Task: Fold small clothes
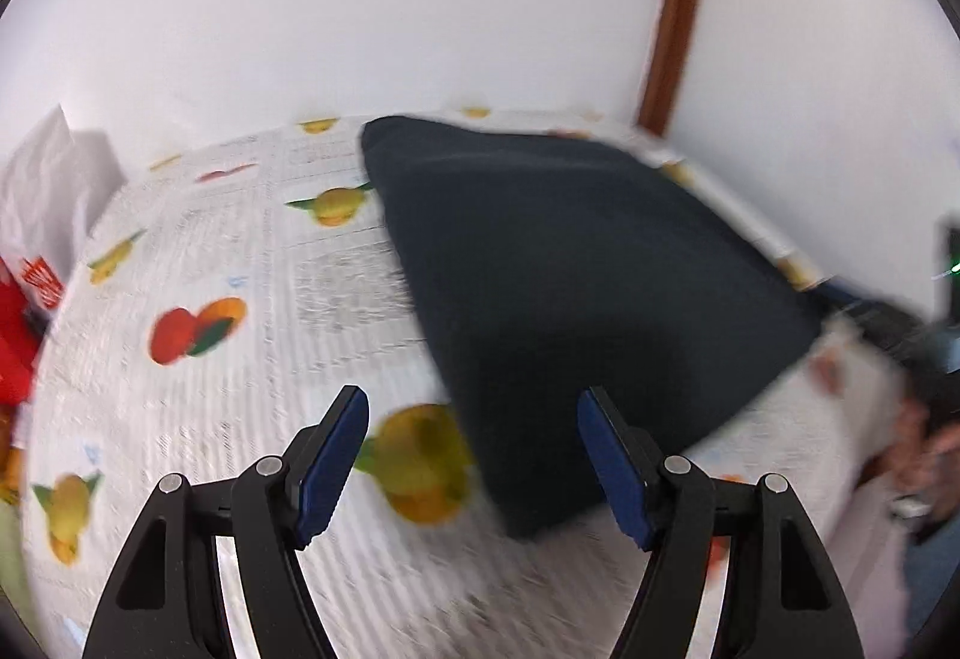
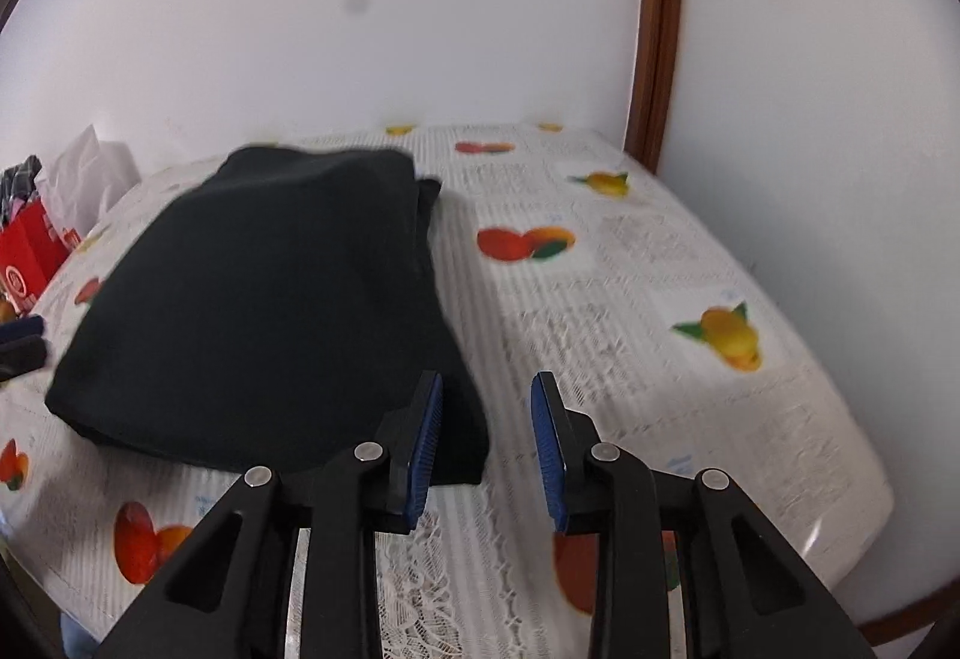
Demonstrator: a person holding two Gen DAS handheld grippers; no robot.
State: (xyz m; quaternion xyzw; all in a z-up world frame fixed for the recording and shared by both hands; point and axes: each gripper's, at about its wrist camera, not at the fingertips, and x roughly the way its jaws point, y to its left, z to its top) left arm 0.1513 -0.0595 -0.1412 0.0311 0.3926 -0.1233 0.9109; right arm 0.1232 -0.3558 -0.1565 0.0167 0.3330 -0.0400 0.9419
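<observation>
So: one dark garment point(image 2: 264, 299), folded, lies flat on the worktop point(image 2: 630, 263), which has a white fruit-print cloth. Its long axis runs from near edge toward the wall; the narrower end is the far one. Two hand-held grippers: left hand-held gripper point(image 1: 474, 455) spread wide, nothing btwn pads, garment's near corner just ahead. Right hand-held gripper point(image 2: 487, 443) partly spread, empty, beside garment's right edge. One red box point(image 2: 33, 251) at far left.
</observation>
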